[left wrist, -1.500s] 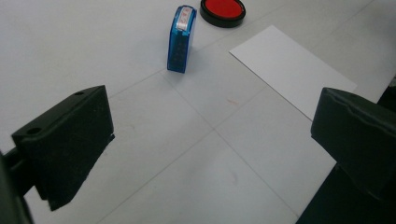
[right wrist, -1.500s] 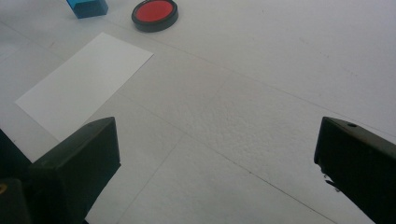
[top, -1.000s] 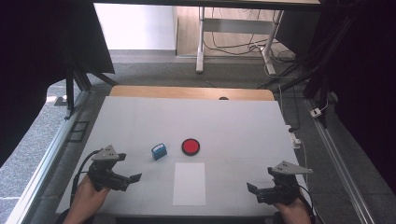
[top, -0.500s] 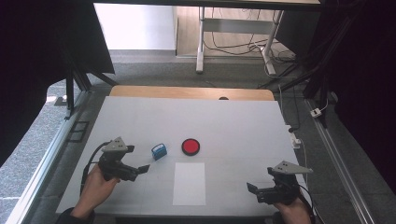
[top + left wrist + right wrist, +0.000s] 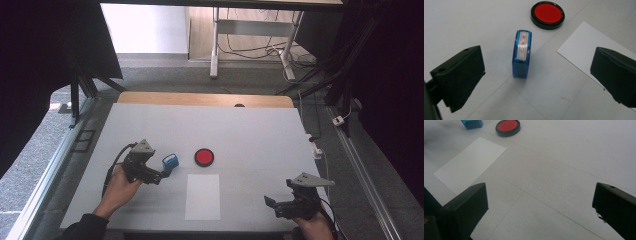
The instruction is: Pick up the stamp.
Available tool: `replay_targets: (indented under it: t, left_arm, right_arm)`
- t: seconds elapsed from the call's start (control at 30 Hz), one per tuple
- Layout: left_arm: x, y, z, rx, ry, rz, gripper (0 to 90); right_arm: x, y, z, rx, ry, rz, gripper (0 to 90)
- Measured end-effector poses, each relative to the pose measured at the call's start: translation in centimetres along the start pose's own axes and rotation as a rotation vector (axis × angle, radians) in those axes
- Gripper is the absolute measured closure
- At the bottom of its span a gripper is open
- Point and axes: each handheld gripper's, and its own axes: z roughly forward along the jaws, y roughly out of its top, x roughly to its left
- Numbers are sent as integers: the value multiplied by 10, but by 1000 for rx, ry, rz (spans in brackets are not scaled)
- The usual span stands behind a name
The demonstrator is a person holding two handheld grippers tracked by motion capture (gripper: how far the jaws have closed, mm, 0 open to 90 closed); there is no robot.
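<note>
A small blue stamp [image 5: 170, 161] [image 5: 521, 53] with a red-and-white label stands on the white table. My left gripper [image 5: 161, 176] [image 5: 537, 81] is open right beside it, the jaws wide on either side of the stamp and not touching it. A round red ink pad [image 5: 204, 157] [image 5: 547, 14] in a black case lies just right of the stamp. A white sheet of paper [image 5: 202, 196] [image 5: 589, 47] [image 5: 470, 163] lies in front of the pad. My right gripper [image 5: 274, 206] [image 5: 541, 212] is open over bare table near the front right edge.
The white table [image 5: 260, 140] has a wooden strip [image 5: 205, 99] along its far edge. Beyond it are desk legs and cables [image 5: 250, 45] on the floor. Metal rails [image 5: 50, 170] run along both sides of the table.
My left gripper has moved forward and right from the front left of the table up to the blue stamp. The right gripper has stayed in place.
</note>
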Motion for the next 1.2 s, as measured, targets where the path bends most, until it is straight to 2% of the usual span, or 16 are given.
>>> replay_targets:
  t: [0.2,0.37,0.47,0.67,0.8,0.9,0.93,1.0,1.2]
  left_arm:
    - [5,7,13,20,-26,3,0]
    - [10,11,22,35,-30,10,0]
    - [12,12,30,81,-6,45,0]
    - [13,14,37,111,16,68,8]
    - [12,15,37,128,55,96,158]
    - [14,15,37,134,43,92,286]
    - [14,15,37,139,43,94,286]
    - [14,16,37,142,30,98,371]
    - [14,18,36,137,15,107,490]
  right_arm:
    - [0,0,0,2,-2,-1,0]
    - [0,0,0,1,-2,-2,0]
    - [0,0,0,1,-1,-2,0]
    - [0,0,0,1,-1,-3,0]
    - [0,0,0,-1,1,-4,0]
    - [0,0,0,-1,1,-7,0]
    - [0,0,0,-1,1,-7,0]
    - [0,0,0,0,1,-7,0]
    - [0,0,0,0,2,-7,0]
